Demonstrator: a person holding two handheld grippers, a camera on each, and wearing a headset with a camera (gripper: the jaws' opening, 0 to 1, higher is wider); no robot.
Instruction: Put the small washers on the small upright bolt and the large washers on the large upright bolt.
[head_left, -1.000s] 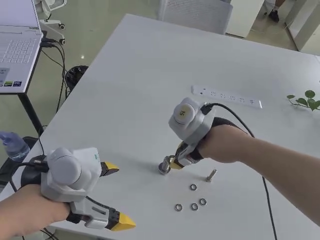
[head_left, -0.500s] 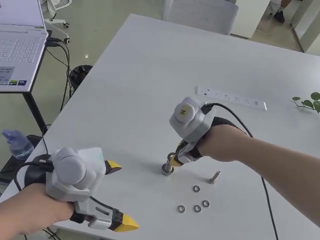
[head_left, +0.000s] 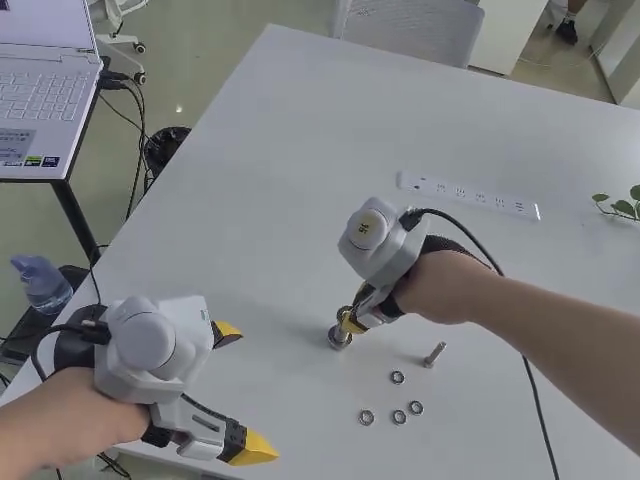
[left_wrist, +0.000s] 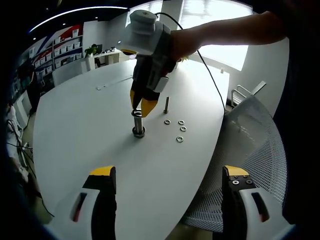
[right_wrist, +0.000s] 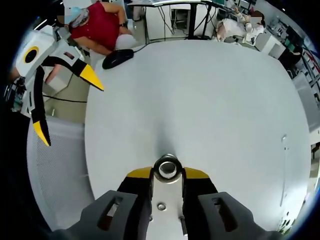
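My right gripper (head_left: 350, 322) still pinches the large washer (right_wrist: 167, 177) over the large bolt (head_left: 339, 341), middle of the frame, so it is nearly on; my left gripper (head_left: 240, 392) waits open, lower left

white table (head_left: 280, 180) bears a power strip (head_left: 468, 195), large upright bolt (head_left: 340, 338), small bolt (head_left: 434, 354), four loose washers (head_left: 399, 416).

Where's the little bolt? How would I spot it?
On the white table, find the right claw pinching a big washer over the fat bolt near the front edge. The little bolt stands just right of it, behind four loose rings. It's thin, bare and untouched.
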